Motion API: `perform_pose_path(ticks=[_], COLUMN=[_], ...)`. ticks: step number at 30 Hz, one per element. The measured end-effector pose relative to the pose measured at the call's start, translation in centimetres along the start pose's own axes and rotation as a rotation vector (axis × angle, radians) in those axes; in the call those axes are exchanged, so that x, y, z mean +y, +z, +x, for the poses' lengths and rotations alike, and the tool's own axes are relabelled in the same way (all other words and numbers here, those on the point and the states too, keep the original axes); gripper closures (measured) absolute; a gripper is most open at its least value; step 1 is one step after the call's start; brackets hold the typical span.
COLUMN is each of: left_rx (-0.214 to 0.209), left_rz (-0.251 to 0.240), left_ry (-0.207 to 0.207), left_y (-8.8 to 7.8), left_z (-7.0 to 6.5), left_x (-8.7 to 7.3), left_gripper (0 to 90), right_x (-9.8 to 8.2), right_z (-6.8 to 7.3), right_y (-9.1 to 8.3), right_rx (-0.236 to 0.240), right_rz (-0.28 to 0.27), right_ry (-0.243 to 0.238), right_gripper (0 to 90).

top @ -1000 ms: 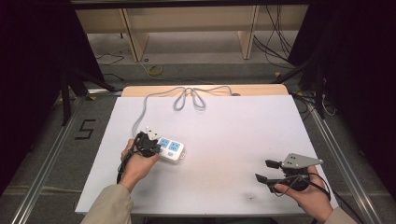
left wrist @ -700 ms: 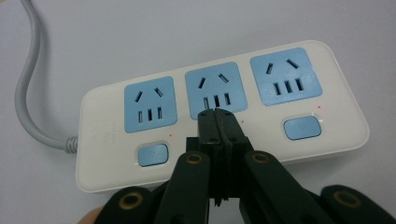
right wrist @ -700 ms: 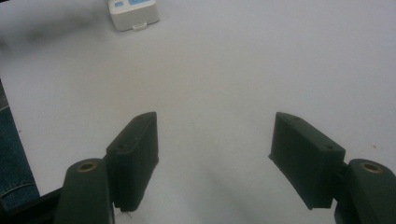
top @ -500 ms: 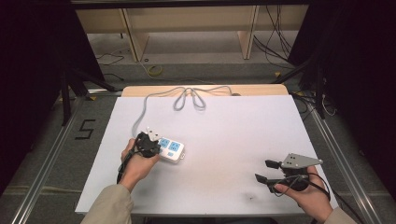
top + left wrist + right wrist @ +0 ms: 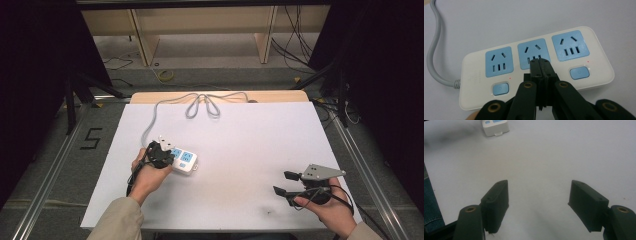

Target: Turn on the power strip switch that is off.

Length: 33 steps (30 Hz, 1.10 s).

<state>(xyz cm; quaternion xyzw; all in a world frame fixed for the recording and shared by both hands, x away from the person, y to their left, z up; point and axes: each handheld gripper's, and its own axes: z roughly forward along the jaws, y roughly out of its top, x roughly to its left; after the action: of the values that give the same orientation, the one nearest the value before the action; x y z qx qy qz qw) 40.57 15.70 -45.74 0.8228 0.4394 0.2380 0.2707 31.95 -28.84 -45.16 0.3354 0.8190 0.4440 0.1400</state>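
Note:
A white power strip (image 5: 186, 162) with three blue sockets and blue buttons lies left of centre on the white table (image 5: 260, 135). In the left gripper view the power strip (image 5: 596, 62) lies close under my left gripper (image 5: 540, 61), whose jaws are pressed together with nothing between them. The tips sit over the lower edge of the middle socket and hide the middle button; I cannot tell whether they touch it. From above, the left gripper (image 5: 166, 155) is at the strip's left end. My right gripper (image 5: 281, 182) hovers open near the front right corner, and its jaws (image 5: 539, 192) hold nothing.
The strip's grey cable (image 5: 200, 102) runs from its left end to the table's far edge and loops there; the cable (image 5: 434, 50) also shows beside the strip. Wooden shelving and loose cables stand on the floor beyond the table. Dark curtains flank both sides.

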Motion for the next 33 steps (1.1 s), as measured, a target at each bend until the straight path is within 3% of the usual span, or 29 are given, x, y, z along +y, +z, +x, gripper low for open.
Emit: perform_pose_path(ticks=[1,2,9,14,21,33], left_rx=[0.0,-0.022,-0.018,-0.013,-0.007,-0.024], left_rz=[0.004,0.0,0.003,-0.001,0.006,0.013], left_ry=[0.007,-0.017,-0.003,-0.027,-0.019,-0.049], left_y=[0.0,0.04,0.09,-0.02,0.05,0.14], left_z=[-0.03,-0.02,-0.19,0.24,0.16,0.46], left_x=[0.03,0.03,0.1,0.02,0.05,0.02], left_gripper=[89.9,89.9,89.9,89.9,89.9,89.9], right_x=[0.0,0.0,-0.01,-0.02,0.0,-0.01], right_z=[0.01,0.01,0.04,-0.01,0.04,0.07], right_y=[-0.02,-0.02,-0.06,-0.04,-0.03,-0.07], right_rx=[0.0,0.0,0.002,0.001,0.003,0.004], right_rz=[-0.001,-0.001,-0.001,-0.001,0.0,0.001], right_ry=[0.0,0.0,0.0,0.001,0.0,-0.003], right_gripper=[32.4,32.4,32.4,32.4,32.4,32.4])
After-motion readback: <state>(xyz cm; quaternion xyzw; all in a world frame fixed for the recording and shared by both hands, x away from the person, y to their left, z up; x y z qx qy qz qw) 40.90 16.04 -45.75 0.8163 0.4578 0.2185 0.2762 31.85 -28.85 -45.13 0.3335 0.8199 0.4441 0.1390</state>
